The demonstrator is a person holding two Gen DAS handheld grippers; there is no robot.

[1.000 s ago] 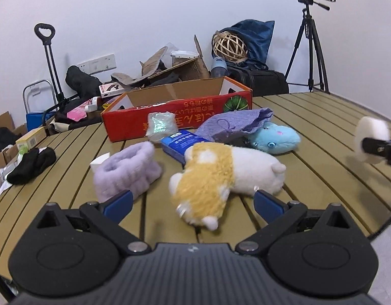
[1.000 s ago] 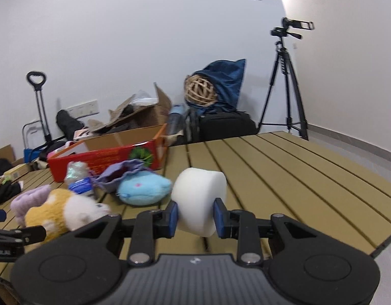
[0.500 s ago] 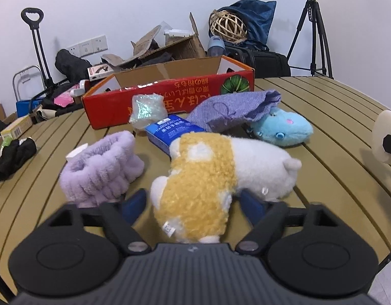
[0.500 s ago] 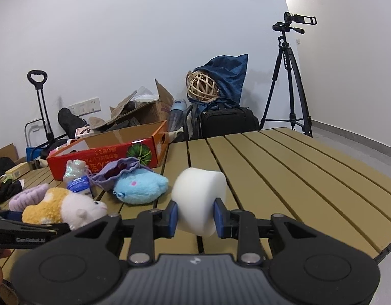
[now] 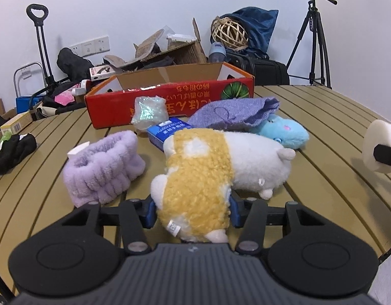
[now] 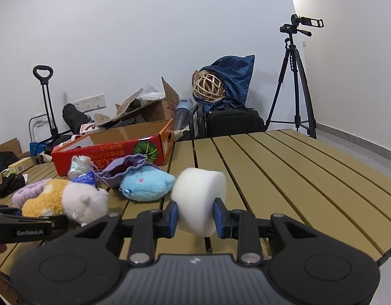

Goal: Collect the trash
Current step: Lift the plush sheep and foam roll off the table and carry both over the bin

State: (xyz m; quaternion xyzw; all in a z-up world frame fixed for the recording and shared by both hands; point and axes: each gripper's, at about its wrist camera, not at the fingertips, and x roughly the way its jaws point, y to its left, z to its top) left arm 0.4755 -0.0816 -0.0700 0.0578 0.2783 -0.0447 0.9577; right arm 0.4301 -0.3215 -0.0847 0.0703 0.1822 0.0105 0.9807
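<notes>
Grippers over slatted wooden table (image 5: 309, 106).
Left gripper (image 5: 191, 212) jaws closing around yellow-and-white plush toy (image 5: 210, 167); right gripper (image 6: 195, 218) clamps white foam cylinder (image 6: 199, 193).

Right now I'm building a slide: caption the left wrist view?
Left hand-held gripper closing on yellow-and-white plush toy on slatted table, red cardboard box behind.

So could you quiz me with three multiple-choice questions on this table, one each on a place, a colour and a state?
1. The purple pouch lies on top of:
A the blue plush
B the red box
C the black cloth

2. The headband is:
A green
B lilac
C orange

3. The right gripper is:
A wide open
B resting on the table
C clamped on a white foam block

Answers: 1 A, the pouch drapes over the plush. 2 B, pale purple fleece. 3 C, both fingers press the foam.
</notes>
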